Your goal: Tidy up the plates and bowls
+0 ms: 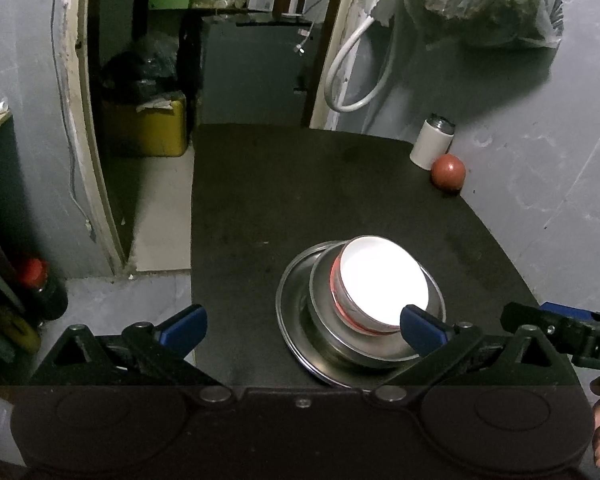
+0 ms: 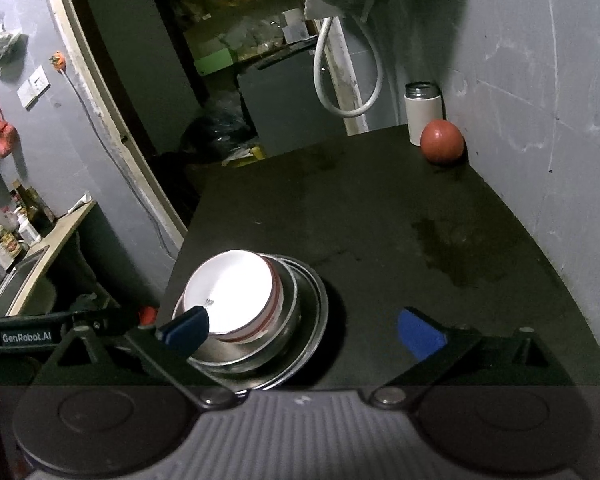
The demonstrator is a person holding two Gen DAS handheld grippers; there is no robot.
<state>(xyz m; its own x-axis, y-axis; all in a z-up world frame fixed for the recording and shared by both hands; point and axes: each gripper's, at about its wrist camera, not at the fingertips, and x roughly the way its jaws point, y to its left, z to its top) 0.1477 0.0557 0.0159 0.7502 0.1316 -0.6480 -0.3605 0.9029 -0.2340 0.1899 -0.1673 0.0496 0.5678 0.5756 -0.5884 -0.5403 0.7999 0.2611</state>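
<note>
Both tongs stood wide and empty — the left gripper (image 1: pixel 302 330) and right gripper (image 2: pixel 304 330) flanked the stack. The white bowl (image 1: pixel 382 282) sat in a steel bowl (image 1: pixel 364 346) on a steel plate (image 1: pixel 296 320), near the table's (image 1: pixel 300 184) front edge.

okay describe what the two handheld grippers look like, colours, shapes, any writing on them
Both the left gripper and the right gripper are black, with triangular cut-out linkage arms, round metal pivots and blue fingertips. White "GenRobot.AI" lettering runs along the left one's side, seen in the right view. The right one's base is ribbed grey.
</note>
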